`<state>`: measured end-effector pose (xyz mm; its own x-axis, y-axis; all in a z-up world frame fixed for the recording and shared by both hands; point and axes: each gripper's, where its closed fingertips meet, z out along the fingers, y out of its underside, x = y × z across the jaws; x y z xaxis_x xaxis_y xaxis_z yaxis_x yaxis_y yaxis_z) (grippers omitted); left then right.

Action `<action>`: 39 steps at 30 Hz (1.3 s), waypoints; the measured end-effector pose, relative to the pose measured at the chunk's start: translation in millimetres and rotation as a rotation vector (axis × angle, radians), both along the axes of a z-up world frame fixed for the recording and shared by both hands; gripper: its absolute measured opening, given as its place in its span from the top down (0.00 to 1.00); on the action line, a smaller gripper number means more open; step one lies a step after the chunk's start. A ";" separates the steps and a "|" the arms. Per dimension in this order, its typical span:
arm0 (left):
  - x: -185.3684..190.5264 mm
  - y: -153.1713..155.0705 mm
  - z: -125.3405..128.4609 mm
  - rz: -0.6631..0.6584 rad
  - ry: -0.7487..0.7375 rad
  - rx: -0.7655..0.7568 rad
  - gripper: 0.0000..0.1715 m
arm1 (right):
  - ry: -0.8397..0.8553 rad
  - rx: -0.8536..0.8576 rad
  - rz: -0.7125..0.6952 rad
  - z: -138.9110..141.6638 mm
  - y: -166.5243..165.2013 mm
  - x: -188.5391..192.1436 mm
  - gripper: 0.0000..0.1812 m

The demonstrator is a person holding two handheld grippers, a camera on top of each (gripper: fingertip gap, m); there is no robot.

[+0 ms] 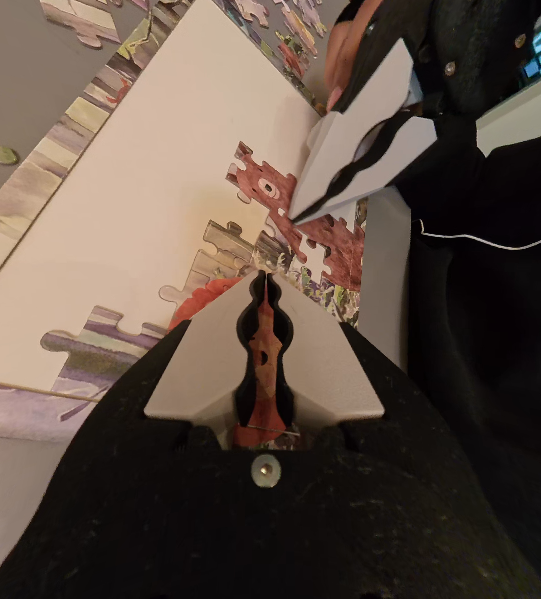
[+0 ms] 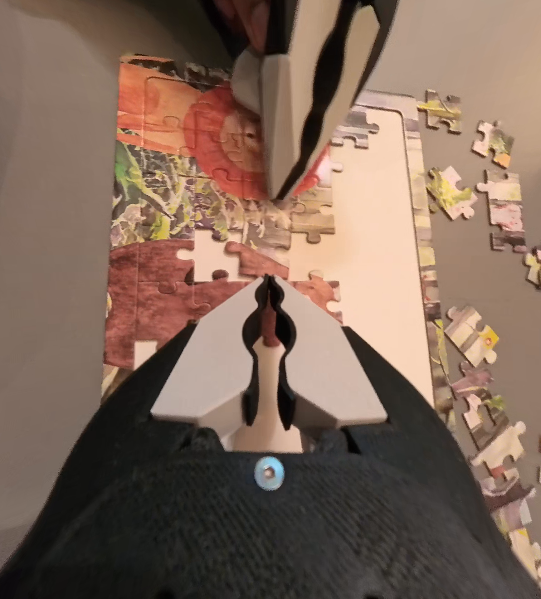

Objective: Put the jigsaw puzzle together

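The jigsaw puzzle lies in a white tray (image 2: 376, 259) with a printed border. Its near-left part is joined: orange-red pieces (image 2: 217, 136), green foliage and brown bear pieces (image 2: 152, 311). A piece-shaped hole (image 2: 209, 259) shows white tray. My right gripper (image 2: 270, 278) is shut, its tips resting on a brown piece (image 2: 259, 262) beside that hole. It also shows in the left wrist view (image 1: 295, 221) on the brown bear pieces (image 1: 262, 181). My left gripper (image 1: 266, 275) is shut, tips down at the edge of the red pieces (image 1: 204, 298). It also shows in the right wrist view (image 2: 275, 196).
Several loose pieces (image 2: 450, 194) lie on the grey table right of the tray, more at the far end (image 1: 81, 22). A hand (image 1: 337, 64) holds the right gripper. The person's dark clothing (image 1: 489, 324) borders the table edge. Much of the tray (image 1: 165, 194) is bare. The gap from one gripper's tips to the other's is roughly 5 cm.
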<state>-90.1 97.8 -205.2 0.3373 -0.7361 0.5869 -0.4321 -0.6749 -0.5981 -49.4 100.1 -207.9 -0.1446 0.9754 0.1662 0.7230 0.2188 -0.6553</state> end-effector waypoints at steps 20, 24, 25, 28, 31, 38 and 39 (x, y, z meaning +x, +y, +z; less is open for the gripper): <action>15.3 -2.8 1.2 -0.007 0.031 0.103 0.91 | 0.011 -0.061 -0.041 -1.4 2.7 1.0 0.95; 17.4 -6.6 0.4 -0.030 0.038 0.109 0.92 | 0.011 -0.064 -0.045 -1.3 4.1 2.7 0.95; 18.4 -7.8 0.2 -0.037 0.042 0.112 0.92 | 0.011 -0.068 -0.043 -1.3 3.7 2.9 0.95; 20.9 -10.5 -0.1 -0.051 0.043 0.113 0.93 | 0.010 -0.072 -0.047 -1.2 4.6 4.2 0.94; 21.1 -10.6 -0.3 -0.051 0.045 0.117 0.93 | 0.009 -0.080 -0.053 -1.2 5.8 5.6 0.94; 21.1 -9.8 -0.5 -0.048 0.046 0.120 0.93 | 0.007 -0.103 -0.030 -1.9 -0.5 4.0 0.96; 21.0 -9.6 -0.4 -0.047 0.046 0.121 0.94 | 0.006 -0.104 -0.030 -1.9 -0.6 4.1 0.96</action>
